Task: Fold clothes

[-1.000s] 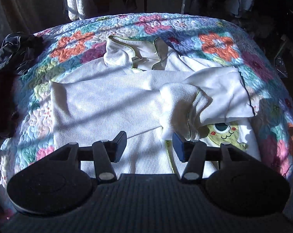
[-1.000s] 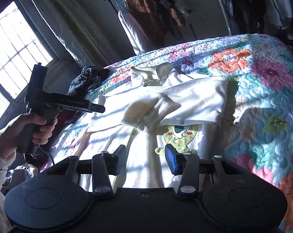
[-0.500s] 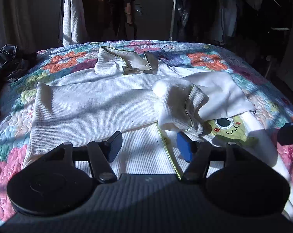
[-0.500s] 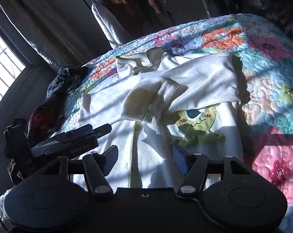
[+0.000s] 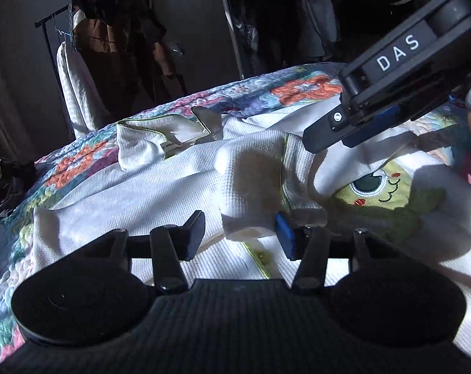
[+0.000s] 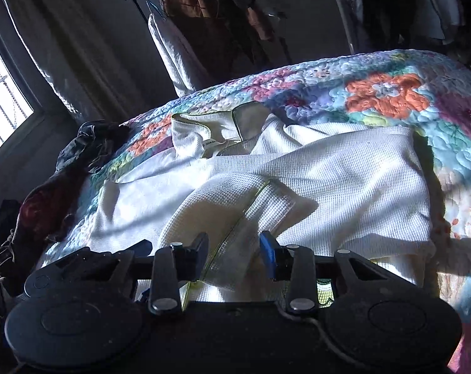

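A white waffle-knit garment with green trim and a green cartoon patch lies on the bed, both sleeves folded across its chest. It also shows in the right wrist view. My left gripper is open, low over the garment, with the folded sleeve cuff just beyond its fingertips. My right gripper is open and hovers over the green-trimmed cuff. In the left wrist view the right gripper reaches in from the upper right above the folded sleeves.
The bed carries a floral quilt. Dark clothes are heaped at its left edge. A clothes rack with hanging garments stands behind the bed. A window is at the left.
Both grippers have dropped lower and moved forward over the garment. The right gripper has come in close above the folded sleeves beside the left one. Both stay open.
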`<state>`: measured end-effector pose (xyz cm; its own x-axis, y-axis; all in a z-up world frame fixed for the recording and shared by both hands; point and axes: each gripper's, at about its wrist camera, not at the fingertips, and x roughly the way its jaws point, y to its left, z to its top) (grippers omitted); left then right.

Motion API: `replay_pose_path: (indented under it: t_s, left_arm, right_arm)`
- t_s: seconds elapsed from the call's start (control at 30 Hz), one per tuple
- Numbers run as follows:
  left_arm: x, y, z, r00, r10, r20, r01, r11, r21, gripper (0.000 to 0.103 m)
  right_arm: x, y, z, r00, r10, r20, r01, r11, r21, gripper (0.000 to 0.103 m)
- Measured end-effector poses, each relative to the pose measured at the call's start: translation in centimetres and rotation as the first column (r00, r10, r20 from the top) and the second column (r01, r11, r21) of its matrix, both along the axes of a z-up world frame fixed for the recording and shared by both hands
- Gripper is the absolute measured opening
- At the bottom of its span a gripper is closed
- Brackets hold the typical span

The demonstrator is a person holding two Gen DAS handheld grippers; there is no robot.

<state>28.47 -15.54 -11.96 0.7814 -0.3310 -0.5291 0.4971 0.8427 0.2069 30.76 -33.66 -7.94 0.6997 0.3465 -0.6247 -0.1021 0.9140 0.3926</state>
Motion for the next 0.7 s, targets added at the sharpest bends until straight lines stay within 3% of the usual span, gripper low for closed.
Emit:
replay_pose_path:
  t_s: [0.07,0.13,0.2,0.23,0.27,0.43,0.57,0.63,0.67,0.7]
  left_arm:
    - [0.5,-0.4,-0.3,1.000,0.001,0.020,-0.001,1.000,0.003,0.055]
    - [1.4,-0.5,-0.5,1.000,0.017,0.009,-0.017,1.000,-0.013,0.054]
    - [2.6,0.1,-0.6,0.999,0.019,-0.045,-0.022,0.997,-0.071,0.038]
    - [3.2,0.6,-0.5,0.996,0.023,-0.082,-0.032,0.994,-0.105,0.022]
    - [3.8,1.1,-0.4,0.993,0.027,-0.118,-0.044,0.989,-0.144,0.016]
    - [5.4,4.3,0.5,0.978,0.043,-0.203,-0.105,0.948,-0.302,0.012]
    - [6.7,6.4,0.1,0.958,0.063,-0.281,-0.172,0.908,-0.383,0.012]
    - [7.3,7.2,-0.2,0.943,0.083,-0.322,-0.217,0.888,-0.407,0.012]
    - [7.6,7.6,-0.3,0.937,0.105,-0.333,-0.242,0.883,-0.403,0.012]
    - [7.7,7.8,-0.3,0.935,0.130,-0.330,-0.259,0.886,-0.384,0.013]
  right_arm:
    - [1.0,-0.2,-0.8,1.000,-0.006,-0.001,0.006,1.000,-0.009,0.055]
    - [2.2,-0.6,-1.7,1.000,-0.017,-0.005,0.017,1.000,-0.014,0.055]
    - [3.0,-0.9,-2.6,1.000,-0.027,-0.014,0.027,1.000,-0.005,0.056]
    - [3.4,-1.0,-2.9,0.999,-0.027,-0.020,0.027,1.000,0.006,0.056]
    - [3.7,-1.1,-3.3,0.999,-0.027,-0.026,0.028,0.999,0.017,0.056]
    - [5.1,0.5,-4.1,0.999,0.032,-0.005,-0.032,0.999,-0.015,0.061]
    - [6.5,1.9,-4.6,0.999,0.053,0.006,-0.053,0.996,-0.074,0.061]
    - [6.9,2.4,-4.6,0.999,0.051,0.018,-0.050,0.997,-0.058,0.036]
    - [7.1,2.6,-4.6,0.998,0.050,0.025,-0.049,0.998,-0.046,0.012]
    - [7.3,2.8,-4.6,0.998,0.048,0.032,-0.047,0.998,-0.035,0.012]
